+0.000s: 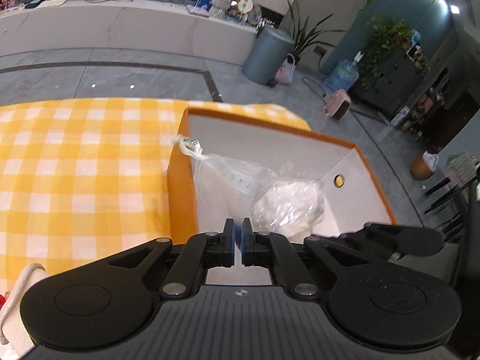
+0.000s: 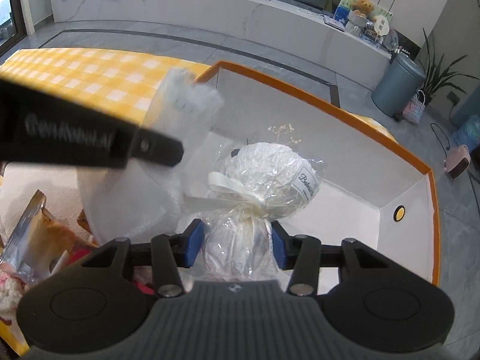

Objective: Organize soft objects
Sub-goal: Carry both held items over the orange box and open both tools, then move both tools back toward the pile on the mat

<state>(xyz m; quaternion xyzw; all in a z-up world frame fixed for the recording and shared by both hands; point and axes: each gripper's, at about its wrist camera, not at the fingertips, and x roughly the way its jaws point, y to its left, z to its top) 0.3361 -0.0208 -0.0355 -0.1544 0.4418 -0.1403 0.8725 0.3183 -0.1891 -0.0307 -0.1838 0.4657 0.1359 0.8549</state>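
Left gripper (image 1: 238, 237) is pinching a white mesh pouch (image 1: 222, 180), jaws nearly closed on the thin fabric; pouch is hanging over the orange box (image 1: 375, 162) at 12 o'clock, likely so it drops inside. Pouch's drawstring (image 1: 187, 147) is draping over the box's near wall at 11 o'clock. Checked tablecloth (image 1: 75, 150) is filling 9 to 10 o'clock. Right gripper (image 2: 237, 243) is straddling the cellophane-wrapped white plush (image 2: 264, 174), jaws fairly wide; whether the pads are pressing the wrap is unclear. Plush is sitting in the box at 12 o'clock, probably being seated.
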